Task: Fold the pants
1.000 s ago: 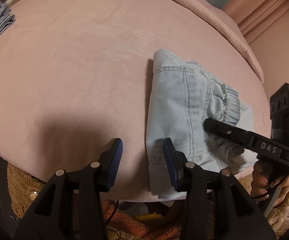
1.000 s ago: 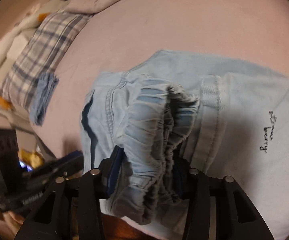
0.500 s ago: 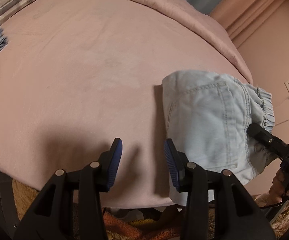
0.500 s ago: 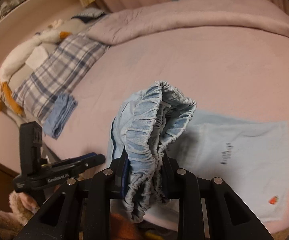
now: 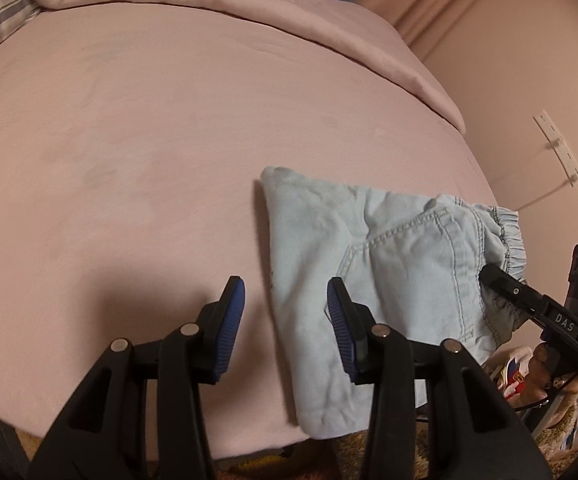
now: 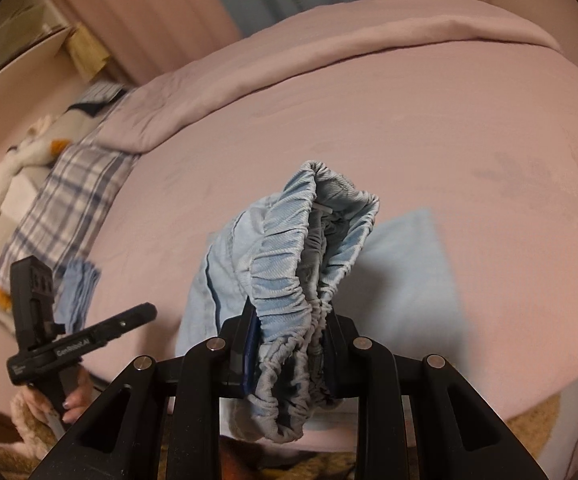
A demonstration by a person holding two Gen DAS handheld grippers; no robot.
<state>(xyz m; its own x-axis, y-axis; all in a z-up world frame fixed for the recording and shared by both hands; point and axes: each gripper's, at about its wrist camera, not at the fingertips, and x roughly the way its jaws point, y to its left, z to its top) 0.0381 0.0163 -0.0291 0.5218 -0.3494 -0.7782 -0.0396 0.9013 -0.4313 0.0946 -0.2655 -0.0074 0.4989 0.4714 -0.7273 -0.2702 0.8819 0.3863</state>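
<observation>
The light blue denim pants (image 5: 373, 280) lie folded near the front right edge of the pink bed (image 5: 149, 140). My right gripper (image 6: 289, 354) is shut on their gathered elastic waistband (image 6: 309, 264) and lifts it off the bed; the rest of the pants (image 6: 405, 276) hangs down to the sheet. In the left wrist view the right gripper (image 5: 489, 276) grips the waistband end at the right. My left gripper (image 5: 285, 320) is open and empty, hovering over the pants' near left edge. It also shows in the right wrist view (image 6: 151, 312), left of the pants.
A folded pink duvet (image 6: 329, 40) lies across the far side of the bed. A plaid pillow (image 6: 69, 192), a folded blue cloth (image 6: 77, 292) and a white goose toy (image 6: 5, 176) lie at the left. A wall (image 5: 529, 100) stands to the right.
My right gripper has closed on the waistband and raised it higher, pulling the top of the pants up and rightwards. My left gripper has stayed open and drawn back a little.
</observation>
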